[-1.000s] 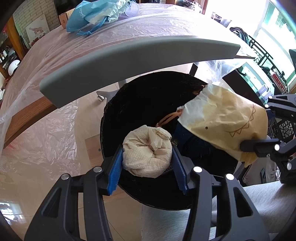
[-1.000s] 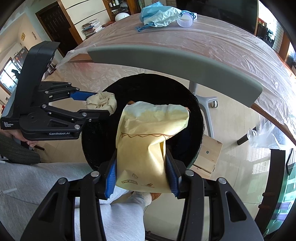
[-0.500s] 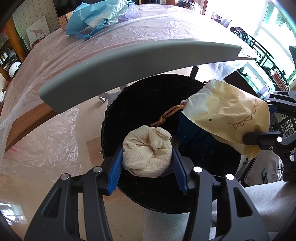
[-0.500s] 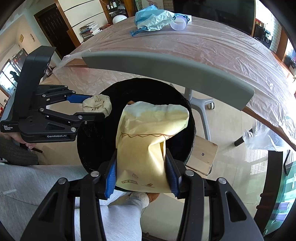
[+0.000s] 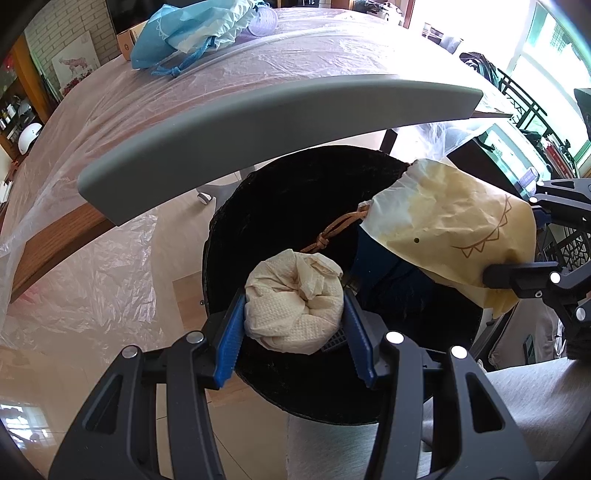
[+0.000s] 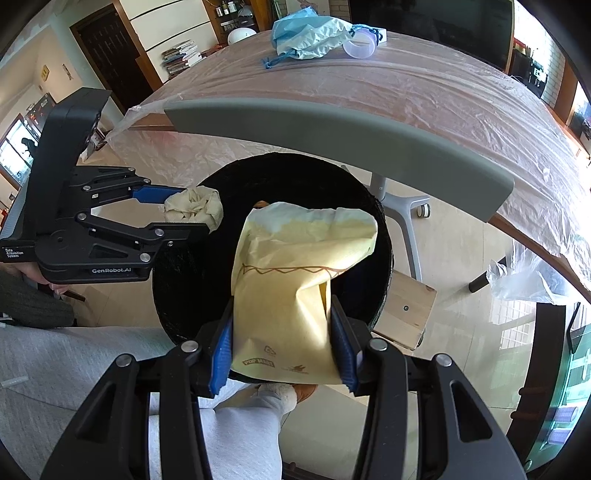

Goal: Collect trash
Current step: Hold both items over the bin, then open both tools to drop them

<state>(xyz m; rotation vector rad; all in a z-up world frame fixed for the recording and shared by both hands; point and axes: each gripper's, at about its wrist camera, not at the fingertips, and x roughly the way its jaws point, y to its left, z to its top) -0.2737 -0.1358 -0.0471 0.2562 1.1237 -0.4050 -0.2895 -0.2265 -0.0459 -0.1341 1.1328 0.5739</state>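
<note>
Holding both pieces of trash over the black bin (image 5: 280, 206): the left gripper (image 5: 293, 319) has its fingers clamped on a paper wad (image 5: 293, 306), the right gripper (image 6: 282, 341) on a yellow bag (image 6: 295, 280). Next, I judge, both must open to drop them in.

the left gripper (image 5: 293, 314) pinches a crumpled paper towel ball (image 5: 293, 304) between its blue pads, held over the open mouth of a black bin (image 5: 273, 206). to its right the right gripper (image 5: 535, 251) grips a yellow paper bag (image 5: 450, 225) over the bin's right rim, a brown cord (image 5: 341, 227) hanging from the bag's mouth. ahead, beyond the bin, a grey chair back (image 5: 258, 122) curves in front of a plastic-covered table (image 5: 110, 110) with a blue bag (image 5: 184, 29) on its far side
</note>
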